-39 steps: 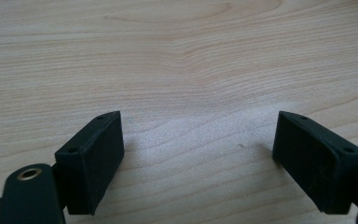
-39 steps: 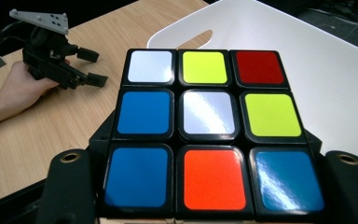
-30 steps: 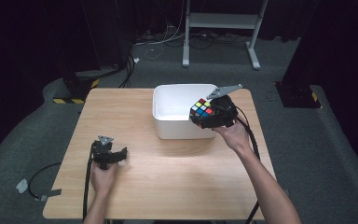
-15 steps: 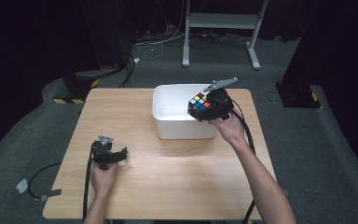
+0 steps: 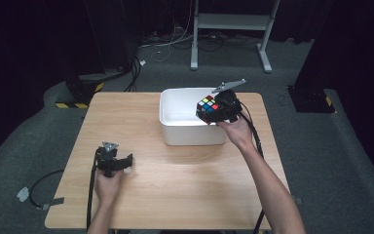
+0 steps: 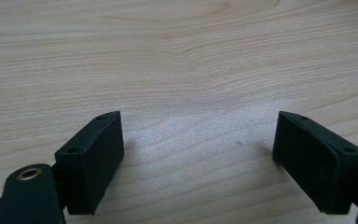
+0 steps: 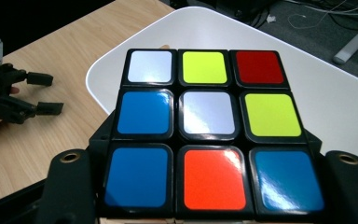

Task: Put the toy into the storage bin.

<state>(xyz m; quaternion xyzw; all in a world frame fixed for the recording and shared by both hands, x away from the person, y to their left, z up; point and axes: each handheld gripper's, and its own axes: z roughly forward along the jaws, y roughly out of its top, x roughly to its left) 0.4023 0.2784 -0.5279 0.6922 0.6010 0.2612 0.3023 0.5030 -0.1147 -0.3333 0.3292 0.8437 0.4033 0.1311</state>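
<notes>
Now, from the high view, we see the right gripper clamped on a puzzle cube, which hangs over the right half of the white bin, above its open top. The bin stands on the far middle part of the wooden table. Our right hand sits at the bin's right front corner, with the forearm running back toward the near table edge. The left gripper rests low over the table, well apart from the bin, to its near left, with its jaws pointing toward the bin's side of the table.

Next, from the left gripper view, we see its two black jaws standing wide apart with nothing but bare wood grain of the table between them.

Finally, from the right gripper view, we see the puzzle cube held between the jaws, pressed on both its sides. Its top face shows white, yellow and red squares on the far row, blue, white and yellow in the middle, and blue, orange and blue nearest us. Behind and under the cube lies the bin, and beyond the bin's left rim the left gripper is visible over the table.
</notes>
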